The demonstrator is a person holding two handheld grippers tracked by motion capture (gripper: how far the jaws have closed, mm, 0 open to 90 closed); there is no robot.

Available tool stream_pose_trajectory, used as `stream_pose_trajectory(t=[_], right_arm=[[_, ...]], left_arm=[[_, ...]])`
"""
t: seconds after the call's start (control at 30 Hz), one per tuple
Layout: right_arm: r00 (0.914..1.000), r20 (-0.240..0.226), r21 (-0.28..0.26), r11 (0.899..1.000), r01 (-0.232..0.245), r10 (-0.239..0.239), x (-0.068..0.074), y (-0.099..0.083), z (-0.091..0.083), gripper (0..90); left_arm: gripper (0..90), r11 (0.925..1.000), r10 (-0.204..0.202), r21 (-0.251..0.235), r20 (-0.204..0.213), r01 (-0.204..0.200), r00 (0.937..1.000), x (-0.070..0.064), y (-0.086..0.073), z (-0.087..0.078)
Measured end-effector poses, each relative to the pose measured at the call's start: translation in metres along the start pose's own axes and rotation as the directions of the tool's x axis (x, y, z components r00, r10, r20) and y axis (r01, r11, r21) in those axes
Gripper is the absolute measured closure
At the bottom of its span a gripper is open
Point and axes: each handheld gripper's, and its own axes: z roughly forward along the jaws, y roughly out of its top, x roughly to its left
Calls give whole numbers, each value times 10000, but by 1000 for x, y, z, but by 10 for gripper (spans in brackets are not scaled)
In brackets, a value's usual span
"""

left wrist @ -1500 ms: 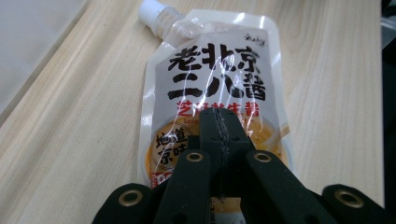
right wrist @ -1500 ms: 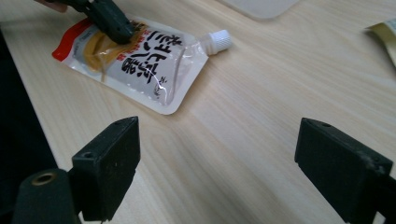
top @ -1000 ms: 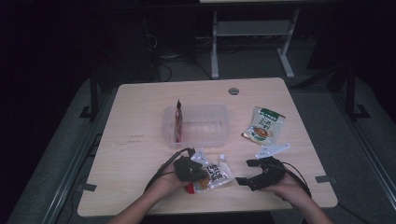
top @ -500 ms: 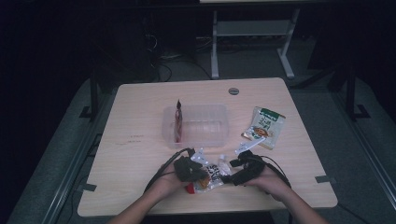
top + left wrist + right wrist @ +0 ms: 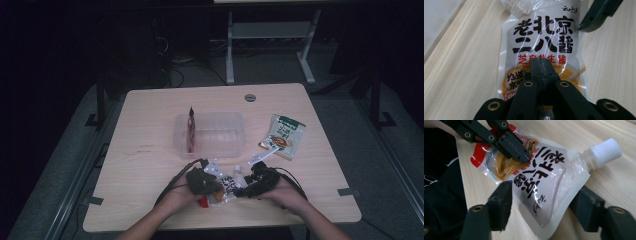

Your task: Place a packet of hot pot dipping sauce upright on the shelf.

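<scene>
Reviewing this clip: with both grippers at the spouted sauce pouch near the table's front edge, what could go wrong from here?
1. The left gripper presses shut onto the sauce pouch at its filled lower part; squeezing may push paste toward the white cap.
2. The right gripper is open astride the pouch's edge; closing on slick film could slip or crumple it.
3. The pouch lies near the table front edge, so a tug might drag it off.

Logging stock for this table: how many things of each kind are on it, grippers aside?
White spouted sauce pouch with black lettering and screw cap: 1
Green and white flat snack packet: 1
Red slim sachet standing in the tub: 1
Clear rectangular plastic tub: 1
Total: 4
</scene>
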Motion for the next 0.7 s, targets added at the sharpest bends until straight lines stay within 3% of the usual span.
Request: stream_pose_trajectory(t=[0.3,0.5,0.6,0.7], right_arm=[[9963,-853,226,9997,-36,55,-2,10,13,554],[9905,-1242,457,9975,-539,592,-7,11,14,647],[9907,-1247,418,9979,-496,545,-7,11,14,701],[9924,-1223,254,9996,-117,147,-5,11,14,743]], left_arm=[[899,10000,-3,0,46,3,10000,1,-1,0],[899,9998,-164,-115,160,166,9997,2,-2,0],[899,9999,-99,-91,176,101,9998,2,-2,-1],[899,9996,-209,-205,270,215,9994,3,-3,-2]])
